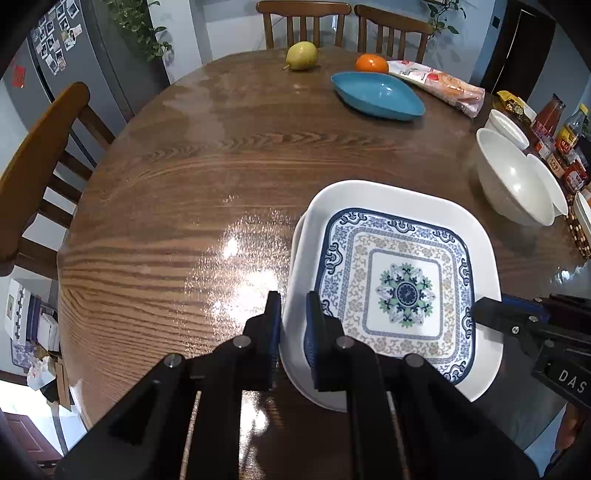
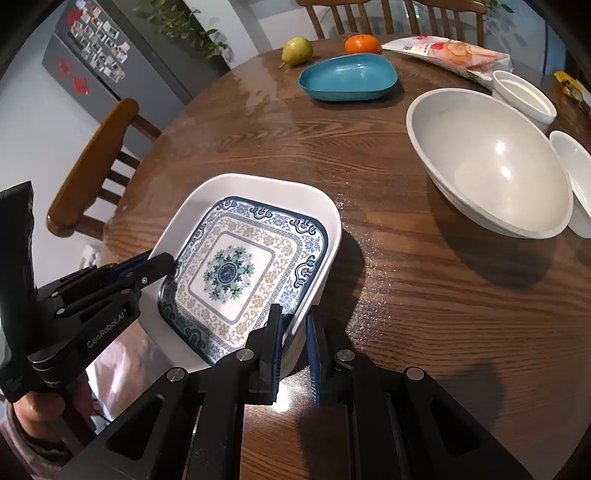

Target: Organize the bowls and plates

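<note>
Wooden chairs (image 1: 303, 22) ring the glossy table (image 1: 166, 206); grey fridge (image 1: 70, 55) behind.

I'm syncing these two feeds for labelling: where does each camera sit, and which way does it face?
Left wrist: on the left gripper, looking across the table toward the chairs; its fingers straddle the white tray's rim; right gripper enters at right.
Right wrist: on the right gripper, facing likewise, clamping the tray's opposite rim; left gripper and hand show.
Shared: patterned plate, blue dish, large white bowl.
</note>
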`<state>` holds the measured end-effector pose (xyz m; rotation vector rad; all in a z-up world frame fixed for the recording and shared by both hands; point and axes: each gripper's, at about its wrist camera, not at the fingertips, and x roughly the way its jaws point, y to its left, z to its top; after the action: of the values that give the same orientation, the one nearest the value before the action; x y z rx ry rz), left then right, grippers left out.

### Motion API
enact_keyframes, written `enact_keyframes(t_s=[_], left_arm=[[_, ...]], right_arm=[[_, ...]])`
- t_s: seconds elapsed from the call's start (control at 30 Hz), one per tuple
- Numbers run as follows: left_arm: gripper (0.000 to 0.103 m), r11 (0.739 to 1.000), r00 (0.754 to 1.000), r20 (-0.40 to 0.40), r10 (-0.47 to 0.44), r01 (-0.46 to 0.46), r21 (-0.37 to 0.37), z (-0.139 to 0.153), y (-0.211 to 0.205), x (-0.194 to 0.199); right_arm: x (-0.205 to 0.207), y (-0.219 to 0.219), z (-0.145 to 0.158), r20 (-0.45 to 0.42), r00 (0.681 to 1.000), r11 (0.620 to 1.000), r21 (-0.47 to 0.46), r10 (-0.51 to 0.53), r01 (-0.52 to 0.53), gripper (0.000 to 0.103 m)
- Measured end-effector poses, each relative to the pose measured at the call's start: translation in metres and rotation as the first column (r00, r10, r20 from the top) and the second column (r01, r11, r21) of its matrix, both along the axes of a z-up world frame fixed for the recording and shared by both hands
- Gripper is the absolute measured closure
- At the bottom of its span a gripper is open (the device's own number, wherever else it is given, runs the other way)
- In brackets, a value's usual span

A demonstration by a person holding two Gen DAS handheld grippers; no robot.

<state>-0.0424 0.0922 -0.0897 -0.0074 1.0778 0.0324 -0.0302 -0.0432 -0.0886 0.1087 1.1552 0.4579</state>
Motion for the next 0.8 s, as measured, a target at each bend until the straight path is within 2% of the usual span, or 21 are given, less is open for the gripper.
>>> enact_keyframes(t_s=[0.3,0.43,0.5,0.57,0.63,0.73,0.8], left_arm=[[0.091,1.000,1.000,-0.019,-0.001,0.001,0.008,-0.006,0.000,0.000],[0.088,1.000,1.000,0.002,0.017,-0.017,0.014,-0.001,0.004,0.001],[0.083,0.999,0.999,0.017,0.028,-0.029,0.014,0.004,0.008,0.000],[0.070,0.999,0.998,0.036,0.046,-0.047,0.010,0.011,0.013,0.001],[0.063,0.998,0.997,0.048,0.058,-0.058,0.001,0.017,0.015,0.003],[0.053,0.998,0.995,0.079,0.067,-0.066,-0.011,0.029,0.015,0.008],[0.051,0.998,0.994,0.095,0.059,-0.057,-0.020,0.037,0.011,0.012]], right_arm=[[-0.001,0.007,0.000,0.009,1.000,0.999,-0.051,0.017,-0.017,0.089],[-0.002,0.009,0.004,0.027,0.999,0.997,-0.071,0.025,-0.023,0.089],[-0.001,0.008,0.010,0.057,0.998,0.996,-0.081,0.028,-0.024,0.089],[-0.001,0.005,0.018,0.088,0.996,0.996,-0.091,0.028,-0.020,0.088],[0.003,0.001,0.027,0.112,0.994,0.996,-0.090,0.020,-0.010,0.087],[0.010,-0.005,0.038,0.138,0.990,0.997,-0.082,0.001,0.010,0.078],[0.016,-0.010,0.048,0.162,0.987,0.997,-0.076,-0.016,0.028,0.067]])
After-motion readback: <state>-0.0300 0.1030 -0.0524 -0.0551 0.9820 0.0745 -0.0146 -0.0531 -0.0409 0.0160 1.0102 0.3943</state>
